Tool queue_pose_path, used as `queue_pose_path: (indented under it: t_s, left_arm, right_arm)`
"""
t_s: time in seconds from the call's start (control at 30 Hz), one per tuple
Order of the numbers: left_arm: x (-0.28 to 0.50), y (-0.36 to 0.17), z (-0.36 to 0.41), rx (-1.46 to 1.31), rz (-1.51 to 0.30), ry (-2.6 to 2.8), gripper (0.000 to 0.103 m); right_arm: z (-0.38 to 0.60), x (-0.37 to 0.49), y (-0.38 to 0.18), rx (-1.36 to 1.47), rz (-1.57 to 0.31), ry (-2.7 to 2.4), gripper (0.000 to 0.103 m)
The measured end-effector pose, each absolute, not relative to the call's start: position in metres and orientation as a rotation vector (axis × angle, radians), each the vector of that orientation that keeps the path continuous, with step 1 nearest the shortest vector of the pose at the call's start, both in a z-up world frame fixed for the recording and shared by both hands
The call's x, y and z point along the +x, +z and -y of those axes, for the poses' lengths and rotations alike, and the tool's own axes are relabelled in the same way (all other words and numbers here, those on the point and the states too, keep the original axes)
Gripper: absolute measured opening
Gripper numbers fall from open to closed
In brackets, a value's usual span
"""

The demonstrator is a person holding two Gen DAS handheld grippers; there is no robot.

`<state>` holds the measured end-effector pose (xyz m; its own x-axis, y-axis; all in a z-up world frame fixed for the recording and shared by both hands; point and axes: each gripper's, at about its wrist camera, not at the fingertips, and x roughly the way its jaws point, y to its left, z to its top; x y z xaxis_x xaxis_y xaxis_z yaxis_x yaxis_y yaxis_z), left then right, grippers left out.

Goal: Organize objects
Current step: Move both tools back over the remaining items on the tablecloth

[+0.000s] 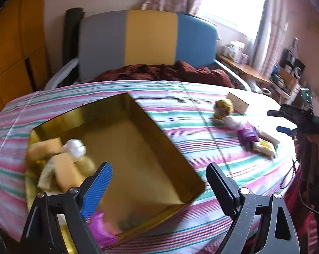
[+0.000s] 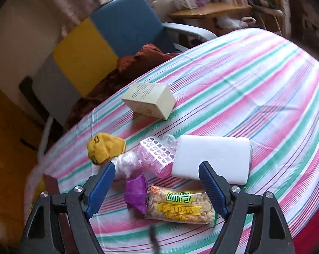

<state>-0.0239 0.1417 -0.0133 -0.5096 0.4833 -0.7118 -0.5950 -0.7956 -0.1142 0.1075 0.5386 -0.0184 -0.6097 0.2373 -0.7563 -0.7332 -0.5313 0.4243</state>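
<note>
On the striped bench [image 2: 254,80], loose items are lying in a tight cluster: a snack packet [image 2: 180,207], a purple wrapper [image 2: 136,192], a white block [image 2: 212,158], a pink perforated piece [image 2: 157,156], a yellow cloth bundle [image 2: 105,148] and, apart behind them, a cream box [image 2: 149,100]. Above the packet, the right gripper [image 2: 157,186] is hovering with jaws spread and nothing between them, probably lining up a pick. Beside the cluster, a gold tin [image 1: 151,127] is sitting open as the likely collecting place, already holding yellow blocks [image 1: 60,165] at one end. Over its near wall, the left gripper [image 1: 159,182] is hanging, jaws spread and empty. Most of the tin's floor is lying free, and open cloth is separating tin and cluster.
</note>
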Motion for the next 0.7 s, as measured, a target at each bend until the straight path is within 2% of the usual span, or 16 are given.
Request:
queue_pose_path:
  t_s: [0.33, 0.5, 0.7]
  left_arm:
    - [-0.024, -0.017, -0.225, -1.008, -0.281, 2.112, 0.086]
    - [-0.029, -0.025, -0.27, -1.005, -0.363, 2.032, 0.065]
    - [-0.039, -0.034, -0.318, -1.016, -0.414, 1.947, 0.062]
  right_arm:
    - [-0.54, 0.11, -0.021, -0.833, -1.115, 2.188, 0.083]
    - [-0.541, 0.111, -0.021, -0.821, -1.147, 2.2, 0.083]
    - [-0.545, 0.114, -0.024, -0.808, -1.201, 2.198, 0.083]
